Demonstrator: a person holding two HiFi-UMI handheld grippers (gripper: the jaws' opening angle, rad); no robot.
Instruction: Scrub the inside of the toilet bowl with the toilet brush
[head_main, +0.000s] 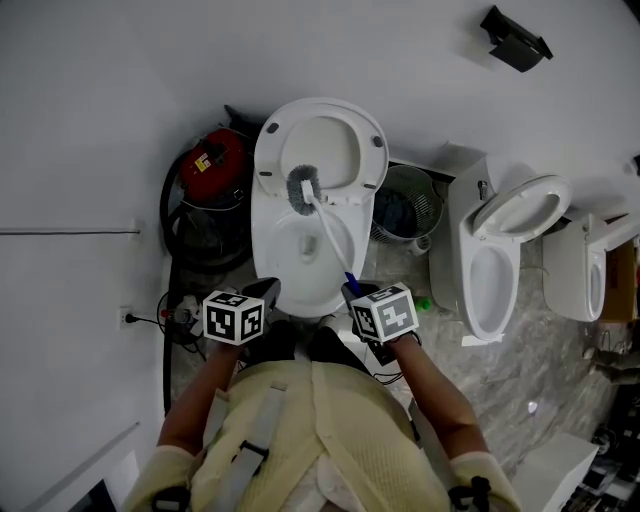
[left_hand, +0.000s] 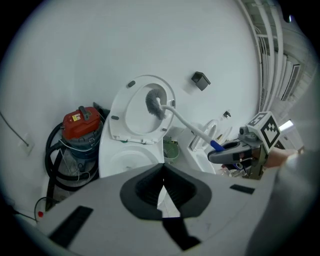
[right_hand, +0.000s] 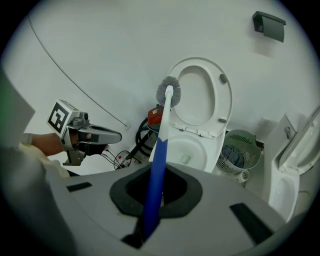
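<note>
A white toilet (head_main: 266, 235) stands in front of me with its seat ring (head_main: 372, 150) raised against the wall. The toilet brush (head_main: 302, 190) has a grey bristle head, a white shaft and a blue grip. My right gripper (head_main: 352, 290) is shut on the blue grip (right_hand: 156, 165). The brush head (right_hand: 168, 90) is up in the air in front of the raised seat, above the bowl (right_hand: 187, 150). My left gripper (head_main: 268, 290) hovers by the bowl's front left rim, jaws shut with nothing in them (left_hand: 162, 187). The brush head (left_hand: 154, 103) also shows in the left gripper view.
A red vacuum cleaner (head_main: 215, 165) with a black hose sits left of the toilet. A green mesh waste basket (head_main: 408, 205) stands to its right. Two more white toilets (head_main: 500, 240) (head_main: 575, 265) stand further right. Cables (head_main: 175, 318) lie on the floor at left.
</note>
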